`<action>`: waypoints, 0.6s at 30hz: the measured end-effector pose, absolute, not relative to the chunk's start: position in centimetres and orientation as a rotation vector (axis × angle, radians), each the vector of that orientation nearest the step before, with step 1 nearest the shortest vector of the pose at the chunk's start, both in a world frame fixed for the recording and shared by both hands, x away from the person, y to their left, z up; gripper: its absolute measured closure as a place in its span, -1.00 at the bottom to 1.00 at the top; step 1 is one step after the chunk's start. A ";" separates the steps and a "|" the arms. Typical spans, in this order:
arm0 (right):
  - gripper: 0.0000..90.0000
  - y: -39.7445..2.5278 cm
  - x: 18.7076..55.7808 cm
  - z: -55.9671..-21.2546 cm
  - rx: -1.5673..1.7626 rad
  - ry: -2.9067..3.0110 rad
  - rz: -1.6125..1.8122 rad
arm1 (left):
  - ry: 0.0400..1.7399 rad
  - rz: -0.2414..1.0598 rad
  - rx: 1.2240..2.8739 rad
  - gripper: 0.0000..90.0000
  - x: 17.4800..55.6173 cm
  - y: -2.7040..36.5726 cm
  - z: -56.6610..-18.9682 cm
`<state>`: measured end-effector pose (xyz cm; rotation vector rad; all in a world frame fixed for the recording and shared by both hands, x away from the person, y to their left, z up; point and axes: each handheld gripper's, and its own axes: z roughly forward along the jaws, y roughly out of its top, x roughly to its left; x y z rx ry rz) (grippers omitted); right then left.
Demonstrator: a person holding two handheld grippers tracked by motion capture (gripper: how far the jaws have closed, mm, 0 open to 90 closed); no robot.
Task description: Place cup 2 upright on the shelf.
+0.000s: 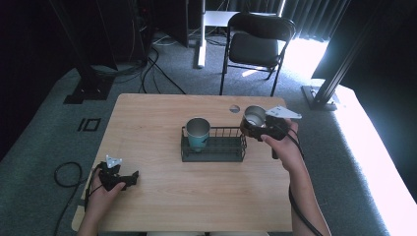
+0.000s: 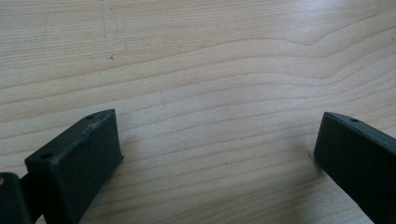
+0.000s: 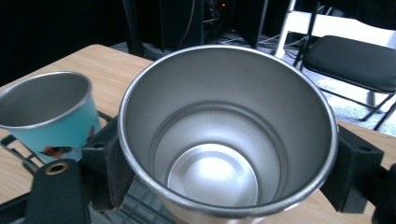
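Holding the plain silver steel cup (image 1: 254, 117) upright is the main care at this step, I judge, because the right gripper (image 1: 268, 129) carries it in the air at the right end of the black wire rack (image 1: 213, 145), right of centre in the high view. In the right gripper view the jaws press on the two opposite sides of this cup (image 3: 227, 128), just under its rim, so they are closed on it and about as wide apart as the cup. To do the step well, the person probably should bring the cup over the free right part of the rack, keep the mouth level, lower it slowly until the bottom rests on the wires, and only then open the jaws. It should not hit the light-blue steel cup with a small picture (image 1: 197, 133), which stands upright in the left part of the rack; the same blue cup (image 3: 49, 114) appears at the left of the right gripper view.

The left gripper (image 1: 118, 178) rests low at the lower left of the wooden surface (image 1: 147, 123), well apart from the rack. Its jaws stand wide open over bare wood (image 2: 210, 93) and hold nothing.

Counting the things: two steel cups, one wire rack, two grippers. Behind the surface stands one black folding chair (image 1: 255, 44).
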<state>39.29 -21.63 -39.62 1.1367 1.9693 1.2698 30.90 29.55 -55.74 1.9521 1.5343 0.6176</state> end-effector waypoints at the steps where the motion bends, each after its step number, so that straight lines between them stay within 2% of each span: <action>1: -0.60 -21.4 39.3 -39.6 1.134 1.978 1.272 | 1.535 0.618 1.952 -0.97 30.9 29.5 -55.7; 18: -0.60 -17.4 40.0 -41.3 1.079 2.070 1.285 | 1.536 0.617 1.949 -0.97 30.9 29.5 -55.7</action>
